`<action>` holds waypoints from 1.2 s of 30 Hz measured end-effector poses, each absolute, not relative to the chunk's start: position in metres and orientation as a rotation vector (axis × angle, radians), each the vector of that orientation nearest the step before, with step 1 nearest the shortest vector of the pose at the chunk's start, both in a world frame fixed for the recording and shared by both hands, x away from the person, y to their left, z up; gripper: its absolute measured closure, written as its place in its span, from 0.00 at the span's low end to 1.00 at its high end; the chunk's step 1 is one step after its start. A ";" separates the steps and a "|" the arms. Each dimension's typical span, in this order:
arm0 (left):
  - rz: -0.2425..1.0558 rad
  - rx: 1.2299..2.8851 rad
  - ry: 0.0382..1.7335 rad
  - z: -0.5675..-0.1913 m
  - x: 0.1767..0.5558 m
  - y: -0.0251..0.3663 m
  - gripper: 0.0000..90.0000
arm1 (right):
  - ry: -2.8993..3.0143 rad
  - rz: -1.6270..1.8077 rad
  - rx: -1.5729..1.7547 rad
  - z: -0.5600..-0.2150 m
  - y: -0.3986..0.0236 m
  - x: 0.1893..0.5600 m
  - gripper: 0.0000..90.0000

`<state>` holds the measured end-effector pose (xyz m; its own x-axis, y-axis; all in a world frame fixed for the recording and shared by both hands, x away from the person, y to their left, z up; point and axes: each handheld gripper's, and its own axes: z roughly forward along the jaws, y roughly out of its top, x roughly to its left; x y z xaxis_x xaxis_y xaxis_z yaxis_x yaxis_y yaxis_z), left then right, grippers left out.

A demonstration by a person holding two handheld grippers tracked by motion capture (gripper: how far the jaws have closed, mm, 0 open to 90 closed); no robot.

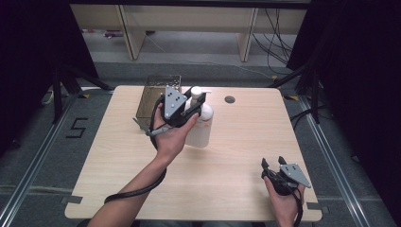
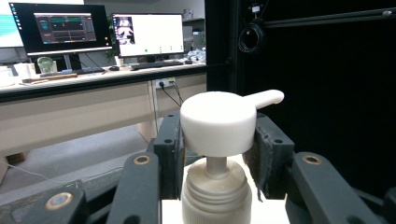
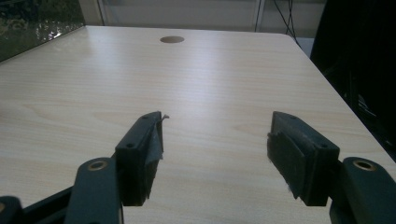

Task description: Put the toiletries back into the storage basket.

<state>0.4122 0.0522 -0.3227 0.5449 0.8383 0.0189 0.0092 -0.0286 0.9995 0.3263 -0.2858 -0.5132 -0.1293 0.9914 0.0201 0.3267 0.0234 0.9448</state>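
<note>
Left tool (image 2: 217, 154) is clenched on my pump bottle's (image 1: 201, 125) white pump head (image 2: 218, 122), bottle upright on the bench (image 1: 236, 142) directly beneath it; next move needs a steady lift, right tool (image 3: 217, 154) idle, released.

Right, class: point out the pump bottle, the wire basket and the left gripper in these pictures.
pump bottle (image 2: 218, 122): left gripper view, on its white pump head.
wire basket (image 1: 152, 97): high view, on its mesh side wall.
left gripper (image 1: 197, 105): high view, midway between its fingertips at the pump.
</note>
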 end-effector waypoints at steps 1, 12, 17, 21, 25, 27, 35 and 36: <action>0.786 1.456 0.775 -0.322 0.413 0.053 0.66 | 1.548 1.129 1.390 -0.513 -0.285 0.326 0.40; 0.819 1.448 0.798 -0.321 0.416 0.068 0.66 | 1.564 1.135 1.381 -0.513 -0.286 0.327 0.40; 0.825 1.446 0.799 -0.318 0.418 0.074 0.66 | 1.559 1.117 1.385 -0.513 -0.286 0.326 0.40; 0.843 1.438 0.809 -0.315 0.419 0.079 0.66 | 1.559 1.117 1.385 -0.513 -0.286 0.326 0.40; 0.853 1.429 0.817 -0.313 0.422 0.085 0.66 | 1.562 1.122 1.382 -0.513 -0.286 0.327 0.40; 0.860 1.430 0.820 -0.312 0.423 0.087 0.66 | 1.560 1.124 1.386 -0.513 -0.286 0.326 0.40; 0.878 1.419 0.839 -0.308 0.427 0.098 0.66 | 1.563 1.122 1.381 -0.513 -0.286 0.327 0.40; 0.881 1.417 0.840 -0.308 0.428 0.099 0.66 | 1.561 1.118 1.383 -0.513 -0.286 0.327 0.40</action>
<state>0.4281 0.0990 -0.3076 0.4510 0.8919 0.0326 -0.0102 -0.0314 0.9995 0.3266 -0.2857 -0.5133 -0.1283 0.9917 0.0113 0.3301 0.0319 0.9434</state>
